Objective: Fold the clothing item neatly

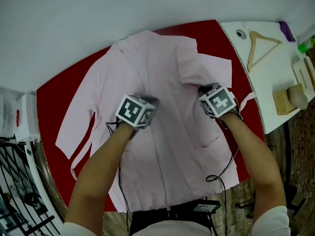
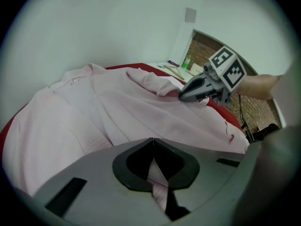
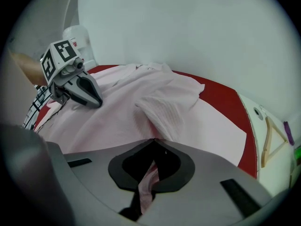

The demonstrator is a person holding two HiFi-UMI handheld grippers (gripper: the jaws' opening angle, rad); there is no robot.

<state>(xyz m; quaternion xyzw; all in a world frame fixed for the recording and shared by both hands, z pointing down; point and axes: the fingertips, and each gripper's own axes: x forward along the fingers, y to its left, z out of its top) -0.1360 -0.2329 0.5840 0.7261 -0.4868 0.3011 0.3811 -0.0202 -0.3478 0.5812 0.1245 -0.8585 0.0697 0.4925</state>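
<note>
A pale pink garment (image 1: 165, 151) lies spread front-up on the red table (image 1: 59, 90), collar at the far side. Its right sleeve (image 1: 204, 65) is folded in over the body; the left sleeve (image 1: 74, 127) lies stretched out. My left gripper (image 1: 151, 101) rests on the middle of the chest, shut on a pinch of the pink cloth (image 2: 157, 185). My right gripper (image 1: 203, 90) sits by the folded sleeve, shut on a fold of the cloth (image 3: 146, 182). In each gripper view the other gripper shows, tip down on the garment (image 2: 184, 96) (image 3: 94, 101).
A white side table (image 1: 268, 82) stands at the right with a wooden hanger (image 1: 261, 45), wooden blocks (image 1: 285, 101) and small purple and green items. A pink tie strap (image 1: 81, 156) hangs at the left. A black wire rack (image 1: 19, 191) is at the lower left.
</note>
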